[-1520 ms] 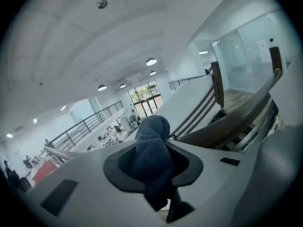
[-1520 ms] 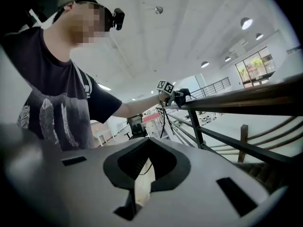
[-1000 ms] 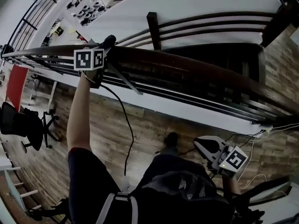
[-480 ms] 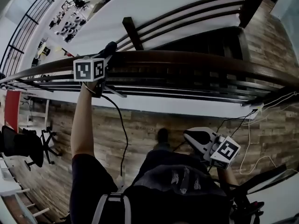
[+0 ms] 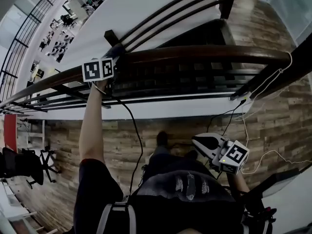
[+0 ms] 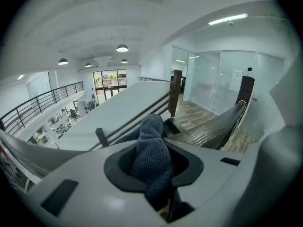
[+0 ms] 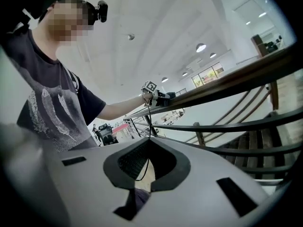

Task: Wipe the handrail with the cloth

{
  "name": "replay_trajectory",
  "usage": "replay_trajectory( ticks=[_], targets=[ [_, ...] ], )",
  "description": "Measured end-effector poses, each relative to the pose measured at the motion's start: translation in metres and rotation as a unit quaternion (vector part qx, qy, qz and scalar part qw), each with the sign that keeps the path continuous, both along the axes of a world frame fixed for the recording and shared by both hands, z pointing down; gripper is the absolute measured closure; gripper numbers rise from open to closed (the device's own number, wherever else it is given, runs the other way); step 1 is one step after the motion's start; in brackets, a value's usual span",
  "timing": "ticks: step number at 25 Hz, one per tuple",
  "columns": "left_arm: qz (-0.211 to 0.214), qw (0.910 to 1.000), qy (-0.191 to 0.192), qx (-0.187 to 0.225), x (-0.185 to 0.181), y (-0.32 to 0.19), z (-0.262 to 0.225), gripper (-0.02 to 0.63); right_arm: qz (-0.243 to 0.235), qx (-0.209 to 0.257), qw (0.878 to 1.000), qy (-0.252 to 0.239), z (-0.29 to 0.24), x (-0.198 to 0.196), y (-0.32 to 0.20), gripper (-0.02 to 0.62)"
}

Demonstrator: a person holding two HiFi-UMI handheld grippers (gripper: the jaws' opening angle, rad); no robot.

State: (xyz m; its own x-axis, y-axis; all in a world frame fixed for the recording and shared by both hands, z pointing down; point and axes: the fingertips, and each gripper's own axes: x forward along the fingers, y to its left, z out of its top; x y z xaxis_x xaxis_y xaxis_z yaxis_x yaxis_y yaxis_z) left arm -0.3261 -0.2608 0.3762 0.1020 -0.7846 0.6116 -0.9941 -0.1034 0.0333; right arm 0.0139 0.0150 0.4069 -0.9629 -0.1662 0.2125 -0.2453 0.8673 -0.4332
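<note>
The left gripper is clamped on the cloth, a dark knitted fold that fills the space between its jaws and pokes out ahead of them. It is held up at the handrail with the arm stretched out, probably so that the protruding fold, not the hard jaws, rubs the wood. The dark rail curves away to both sides above a stairwell.

The right gripper hangs low by the person's hip, well apart from the rail, its jaws slightly parted around nothing; the wipe seems to need only one arm.

Whether the cloth actually touches the rail is unclear, as the gripper covers that spot from above. Both rail ends run out of view.
</note>
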Motion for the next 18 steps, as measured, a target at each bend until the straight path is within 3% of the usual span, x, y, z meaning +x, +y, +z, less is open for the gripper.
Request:
replay_trajectory(
  ticks=[4, 11, 15, 18],
  targets=[
    [0.039, 0.9992, 0.001, -0.004, 0.067, -0.014, -0.003, 0.511, 0.024, -0.027, 0.999, -0.004, 0.001, 0.031, -0.014, 0.591],
    [0.126, 0.9918, -0.016, 0.016, 0.173, -0.032, -0.012, 0.511, 0.068, -0.009, 0.997, -0.019, -0.015, 0.044, -0.077, 0.591],
    [0.176, 0.9843, -0.013, 0.002, 0.264, -0.049, -0.004, 0.511, 0.084, -0.017, 0.996, -0.023, -0.003, 0.086, -0.098, 0.591],
    [0.178, 0.9837, -0.023, 0.003, 0.33, -0.062, 0.001, 0.511, 0.082, -0.018, 0.996, -0.031, 0.006, 0.137, -0.108, 0.591]
  ],
)
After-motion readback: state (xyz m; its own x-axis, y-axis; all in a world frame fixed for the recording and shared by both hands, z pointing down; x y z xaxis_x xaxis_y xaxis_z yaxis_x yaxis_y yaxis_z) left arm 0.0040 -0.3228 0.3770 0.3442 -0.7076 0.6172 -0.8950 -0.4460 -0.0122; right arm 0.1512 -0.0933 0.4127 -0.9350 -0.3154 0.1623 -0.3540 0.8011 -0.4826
